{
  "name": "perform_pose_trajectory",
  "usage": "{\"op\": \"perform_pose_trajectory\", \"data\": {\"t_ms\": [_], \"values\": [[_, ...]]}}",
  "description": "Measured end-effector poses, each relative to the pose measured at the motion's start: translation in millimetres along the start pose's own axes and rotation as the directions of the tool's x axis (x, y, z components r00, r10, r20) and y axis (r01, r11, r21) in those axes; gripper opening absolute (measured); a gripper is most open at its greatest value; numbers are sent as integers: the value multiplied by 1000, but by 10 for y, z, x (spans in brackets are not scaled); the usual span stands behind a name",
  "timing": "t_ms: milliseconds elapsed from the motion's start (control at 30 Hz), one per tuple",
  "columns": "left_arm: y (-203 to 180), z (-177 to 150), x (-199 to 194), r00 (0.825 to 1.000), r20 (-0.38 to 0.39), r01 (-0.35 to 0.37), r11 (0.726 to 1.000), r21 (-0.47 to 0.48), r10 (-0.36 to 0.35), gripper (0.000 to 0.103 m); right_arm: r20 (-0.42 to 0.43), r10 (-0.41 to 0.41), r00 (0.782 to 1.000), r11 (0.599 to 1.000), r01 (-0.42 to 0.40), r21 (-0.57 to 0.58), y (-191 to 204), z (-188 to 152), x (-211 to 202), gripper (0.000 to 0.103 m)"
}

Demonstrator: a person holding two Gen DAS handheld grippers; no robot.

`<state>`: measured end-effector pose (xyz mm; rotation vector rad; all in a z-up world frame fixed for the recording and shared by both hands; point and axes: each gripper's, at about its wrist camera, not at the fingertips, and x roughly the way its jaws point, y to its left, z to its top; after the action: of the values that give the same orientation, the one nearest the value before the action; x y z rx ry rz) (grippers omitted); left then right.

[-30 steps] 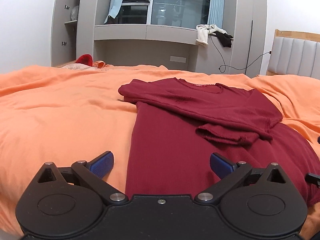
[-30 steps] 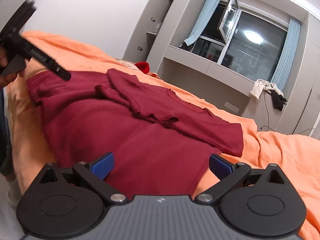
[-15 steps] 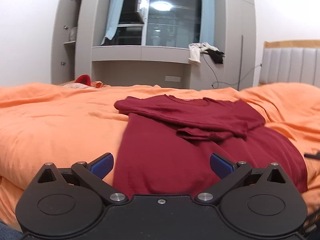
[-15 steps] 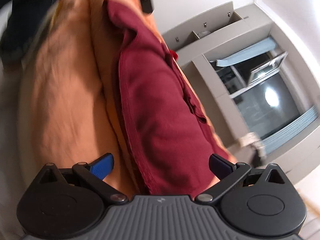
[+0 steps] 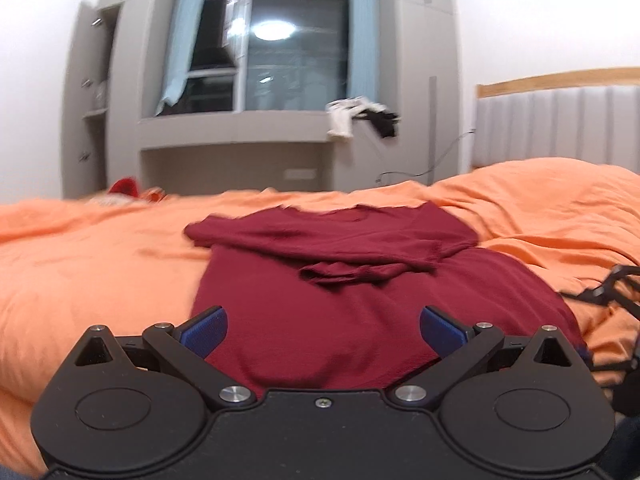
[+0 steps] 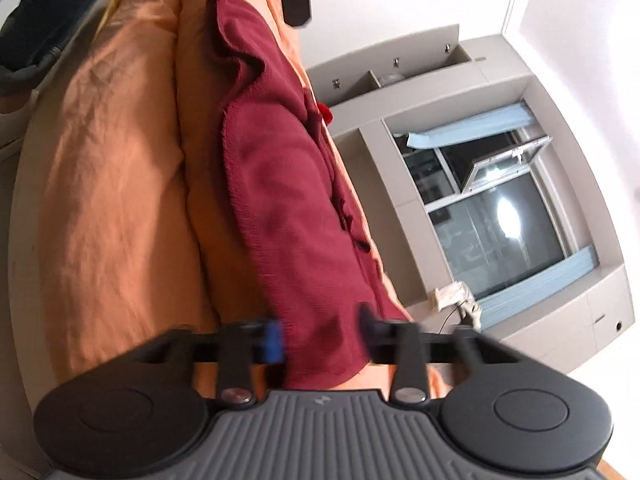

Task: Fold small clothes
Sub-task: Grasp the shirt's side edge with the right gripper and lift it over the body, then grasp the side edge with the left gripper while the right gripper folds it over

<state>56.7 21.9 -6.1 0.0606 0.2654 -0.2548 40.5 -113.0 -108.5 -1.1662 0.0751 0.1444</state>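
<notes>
Left wrist view: left gripper (image 5: pixel 323 330) wide open over the near hem of a maroon shirt (image 5: pixel 360 312), spread on the orange bedcover (image 5: pixel 100 264), sleeves folded in at the far end; soft, light, limp knit, probably best pinched at hem corners. Right wrist view: right gripper (image 6: pixel 322 340) rolled sideways, jaws just closing with the shirt's near right hem corner between them; a firm pinch not yet clear.

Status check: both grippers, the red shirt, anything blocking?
Left gripper open, shirt hem between its jaws. Right gripper just closing on hem corner. Orange duvet free of obstacles.
</notes>
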Motion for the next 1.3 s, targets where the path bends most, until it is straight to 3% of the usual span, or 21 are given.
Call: {"op": "perform_pose_trajectory", "data": {"t_ms": [167,367,567,700,800,967,1100,1167,1300], "values": [[-220,-44,-10,997,7,77,989,128,-79,102,19,-50,999,991,47,125,-266,64,-95,10],[-457,-140,227,996,-77,65,957,284,-44,102,34,-100,994,950,85,300,-606,110,-84,9],[-555,-199,378,992,-122,55,938,342,-13,102,50,-147,988,925,119,361,-688,141,-167,9],[-581,-211,449,990,-86,-68,915,397,110,96,46,-181,982,914,151,378,-687,118,-238,8],[-453,-160,492,971,-76,-187,914,360,228,93,36,-219,975,906,189,378,-695,101,-273,8],[-195,-64,434,929,-60,-339,907,251,364,71,11,-239,971,898,217,383,-719,65,-256,7],[-119,-35,330,912,-43,-389,892,232,409,53,7,-241,971,899,220,378,-716,52,-255,8],[-110,-51,275,908,-41,-397,886,241,418,53,5,-242,970,900,223,375,-721,57,-231,8],[-137,-70,223,913,-16,-388,882,267,407,43,-4,-256,967,904,241,353,-703,36,-200,8]]}}
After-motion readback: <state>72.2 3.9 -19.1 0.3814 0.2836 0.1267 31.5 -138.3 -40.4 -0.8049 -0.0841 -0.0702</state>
